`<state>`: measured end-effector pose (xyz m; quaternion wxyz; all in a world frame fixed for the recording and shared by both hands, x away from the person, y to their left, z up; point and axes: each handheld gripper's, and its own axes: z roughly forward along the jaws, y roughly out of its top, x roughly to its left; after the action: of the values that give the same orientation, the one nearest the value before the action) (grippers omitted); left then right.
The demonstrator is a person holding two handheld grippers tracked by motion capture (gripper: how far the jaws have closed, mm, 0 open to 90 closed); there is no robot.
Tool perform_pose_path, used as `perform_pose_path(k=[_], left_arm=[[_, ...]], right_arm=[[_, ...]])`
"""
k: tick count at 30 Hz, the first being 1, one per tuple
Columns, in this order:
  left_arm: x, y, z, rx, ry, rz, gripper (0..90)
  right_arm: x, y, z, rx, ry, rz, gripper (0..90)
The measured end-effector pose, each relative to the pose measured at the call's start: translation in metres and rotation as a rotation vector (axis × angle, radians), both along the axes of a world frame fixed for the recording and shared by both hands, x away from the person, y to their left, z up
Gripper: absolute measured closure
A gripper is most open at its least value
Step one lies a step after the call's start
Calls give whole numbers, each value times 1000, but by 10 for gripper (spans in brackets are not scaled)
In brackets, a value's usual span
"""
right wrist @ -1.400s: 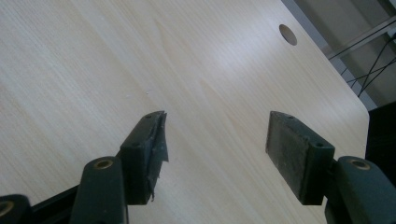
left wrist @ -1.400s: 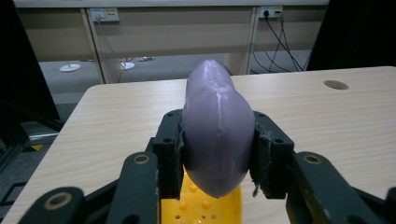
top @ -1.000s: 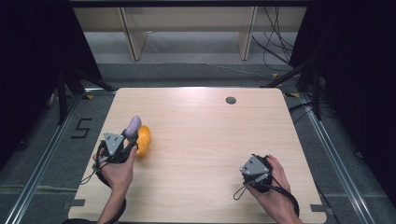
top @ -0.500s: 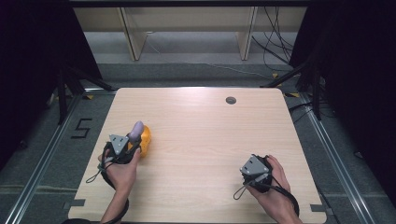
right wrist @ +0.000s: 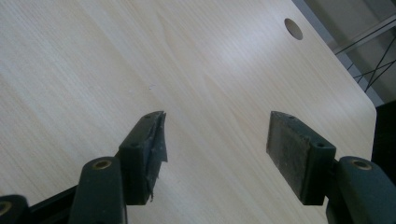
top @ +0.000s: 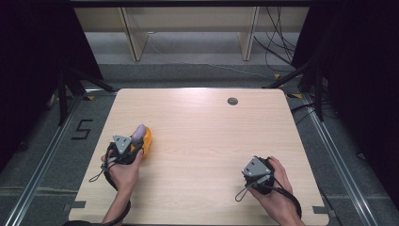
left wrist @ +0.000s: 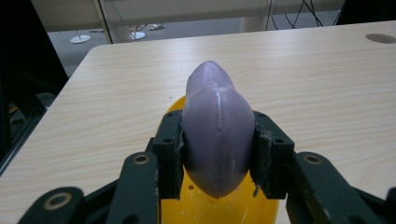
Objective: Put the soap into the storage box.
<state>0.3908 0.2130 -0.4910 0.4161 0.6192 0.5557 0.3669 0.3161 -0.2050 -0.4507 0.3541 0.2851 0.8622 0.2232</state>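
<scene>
A pale purple, egg-shaped object (left wrist: pixel 217 126) is clamped between the jaws of my left gripper (left wrist: pixel 217 156), which is shut on it. Beneath it lies a yellow-orange dish (left wrist: pixel 210 210). In the high view the purple object (top: pixel 138 133) and the orange dish (top: pixel 147 139) sit at the table's left, with the left gripper (top: pixel 133 142) over them. My right gripper (right wrist: pixel 215 147) stands open above bare wood, nothing between its jaws. The right gripper (top: pixel 256 173) rests near the table's front right in the high view.
The light wooden table (top: pixel 207 136) has a round dark cable hole (top: pixel 232 100) at the back right, also the hole (right wrist: pixel 293 29) in the right gripper view. Dark floor and metal rails surround the table; a shelf frame (top: pixel 188 28) stands behind it.
The left gripper, holding the purple object, has come down and slightly toward the person, onto the orange dish. The right gripper has stayed in place.
</scene>
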Motion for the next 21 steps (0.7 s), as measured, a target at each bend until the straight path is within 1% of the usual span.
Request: perform_pose_path(k=[2, 6, 7, 8, 10, 11, 12, 16, 18, 19, 20, 21], left_arm=[[1, 0, -3, -3, 15, -3, 587], [3, -1, -5, -2, 21, -8, 587], [3, -1, -5, 1, 30, -6, 587], [3, -1, -5, 1, 30, -6, 587], [3, -1, -6, -1, 33, -10, 587], [4, 0, -6, 2, 40, -11, 586], [4, -1, -8, 1, 45, -10, 586], [5, -2, -7, 7, 49, -13, 586], [6, -2, -4, 8, 74, -24, 583], [6, -2, -4, 8, 74, -24, 581], [8, -1, -2, 9, 95, -39, 576], [8, -1, -2, 9, 95, -39, 563]], right_arm=[[0, 0, 1, -8, 15, 5, 378], [0, 0, 1, -7, 14, 5, 379], [0, 0, 1, -5, 15, 4, 378], [0, 0, -1, -2, 1, 3, 377], [0, 0, -1, 2, 5, 0, 377], [0, 0, -1, -4, 7, 5, 377], [0, 0, -1, 1, 7, 2, 377], [0, 0, -1, 0, 6, 3, 377], [0, 1, -1, 0, 7, 3, 376], [0, 1, -1, 0, 7, 3, 376], [0, 1, -1, 0, 7, 3, 376], [0, 1, -1, 0, 7, 3, 376]])
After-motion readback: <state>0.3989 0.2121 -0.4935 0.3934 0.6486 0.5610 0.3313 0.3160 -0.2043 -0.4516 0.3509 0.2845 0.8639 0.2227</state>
